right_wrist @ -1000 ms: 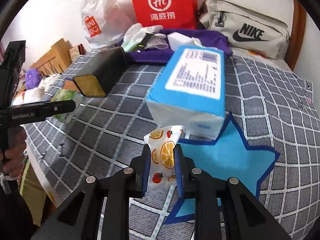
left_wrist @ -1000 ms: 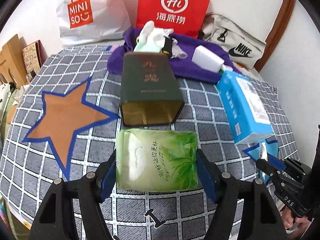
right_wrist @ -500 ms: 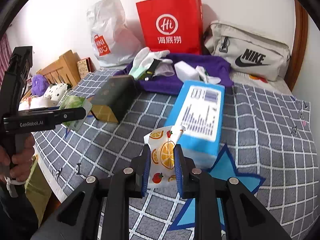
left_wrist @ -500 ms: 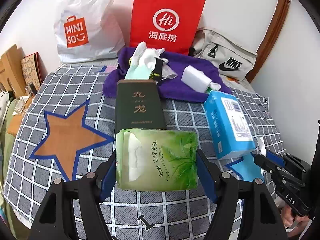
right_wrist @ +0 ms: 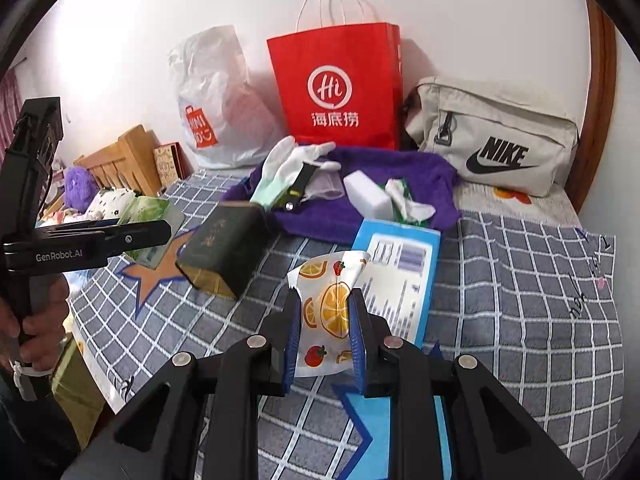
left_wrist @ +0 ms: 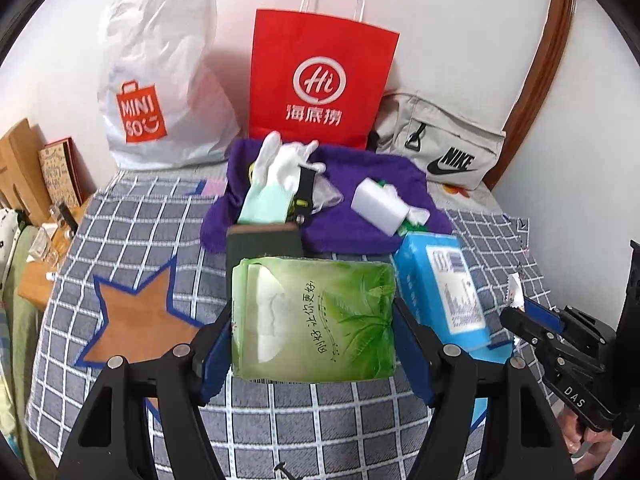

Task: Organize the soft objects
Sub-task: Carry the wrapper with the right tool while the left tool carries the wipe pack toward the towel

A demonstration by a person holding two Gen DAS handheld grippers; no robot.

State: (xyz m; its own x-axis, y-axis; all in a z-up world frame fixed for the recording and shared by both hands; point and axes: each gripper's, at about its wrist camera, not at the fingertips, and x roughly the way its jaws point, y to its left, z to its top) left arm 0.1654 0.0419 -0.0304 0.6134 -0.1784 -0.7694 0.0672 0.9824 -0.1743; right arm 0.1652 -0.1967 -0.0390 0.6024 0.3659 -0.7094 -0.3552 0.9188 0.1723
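A soft green plastic tissue pack printed with leaves [left_wrist: 316, 320] is clamped across its width between the blue-padded fingers of the left gripper [left_wrist: 314, 326], held clear above the grey checked bed cover [left_wrist: 132, 216]. The right gripper [right_wrist: 323, 326] has its fingers closed narrowly on a small white sachet printed with orange slices and strawberries [right_wrist: 330, 300], its top flaring out above the pads. Compared with a second ago, both packs sit higher over the bed: the dark green rectangular box [right_wrist: 224, 248] is now mostly hidden behind the tissue pack in the left view, and more wall shows. The right view alone shows the sachet's print and the blue paper star [right_wrist: 372, 420] beneath it; the left view alone shows the whole brown paper star [left_wrist: 140, 316].
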